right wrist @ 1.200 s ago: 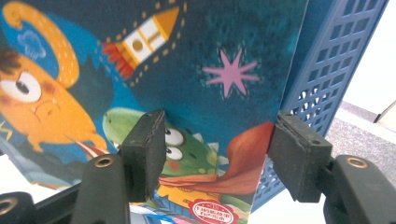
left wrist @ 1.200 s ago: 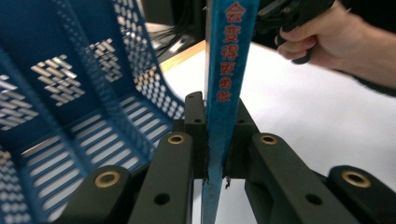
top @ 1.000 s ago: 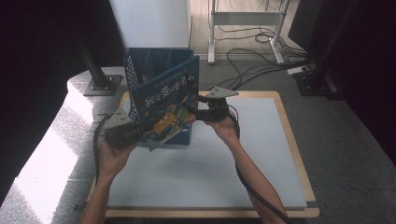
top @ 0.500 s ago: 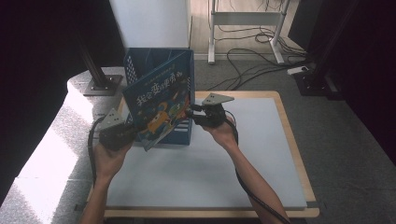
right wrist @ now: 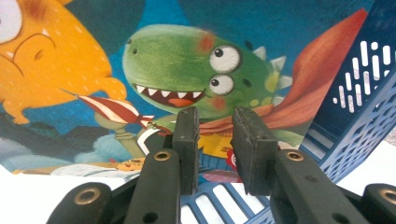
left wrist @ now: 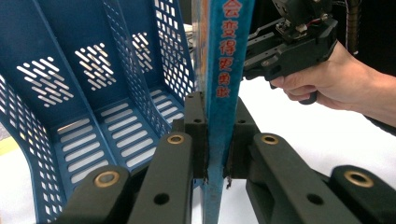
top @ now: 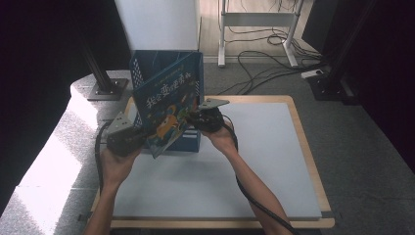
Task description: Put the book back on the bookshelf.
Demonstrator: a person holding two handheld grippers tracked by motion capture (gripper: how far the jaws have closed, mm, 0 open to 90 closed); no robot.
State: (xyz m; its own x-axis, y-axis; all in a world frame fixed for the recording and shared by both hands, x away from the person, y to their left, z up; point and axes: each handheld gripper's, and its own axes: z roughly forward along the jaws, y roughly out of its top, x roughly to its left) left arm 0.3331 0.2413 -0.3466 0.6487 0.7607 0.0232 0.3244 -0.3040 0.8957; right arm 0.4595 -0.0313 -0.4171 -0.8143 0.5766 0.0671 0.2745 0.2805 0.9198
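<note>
The book (top: 169,110), thin with a teal cover showing a green dinosaur and an orange creature, stands tilted in front of the blue rack (top: 147,66). The left claw (left wrist: 215,140) is clamped on its lower edge. The right claw (right wrist: 212,140) faces the cover, jaws a little apart and just been closing, nothing between them. Below both lies a pale grey mat (top: 254,171) on a wood-edged table (top: 313,161); beyond are grey floor (top: 372,147) and cables (top: 264,58).
</note>
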